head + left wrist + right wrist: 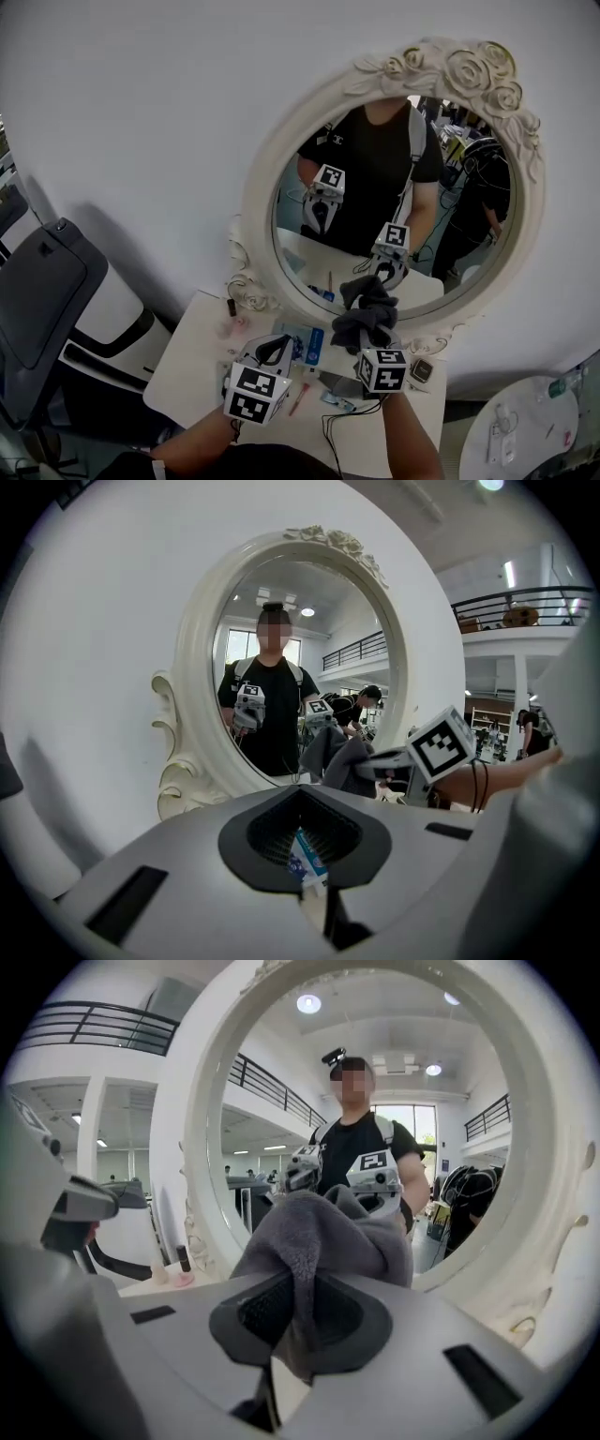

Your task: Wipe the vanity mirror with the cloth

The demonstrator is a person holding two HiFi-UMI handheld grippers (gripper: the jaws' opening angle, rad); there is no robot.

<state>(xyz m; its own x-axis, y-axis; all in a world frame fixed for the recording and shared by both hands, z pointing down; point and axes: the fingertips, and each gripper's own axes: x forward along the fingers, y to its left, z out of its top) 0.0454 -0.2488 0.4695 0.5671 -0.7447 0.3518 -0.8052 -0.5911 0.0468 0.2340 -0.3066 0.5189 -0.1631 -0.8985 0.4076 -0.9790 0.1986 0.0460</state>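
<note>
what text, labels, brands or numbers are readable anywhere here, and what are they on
No text here reads clearly.
Blue-and-white packet: it has print, too small to read.
Marker cubes: black-and-white square patterns only, no letters or numbers.
White shirt logo in the reflection: too small to read.

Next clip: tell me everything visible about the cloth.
The cloth is dark grey and fuzzy, like microfibre, crumpled into a bunch. The right gripper is shut on a fold, the rest bulging above its fingers. It is held up before the lower part of the vanity mirror; contact with the glass cannot be judged.
</note>
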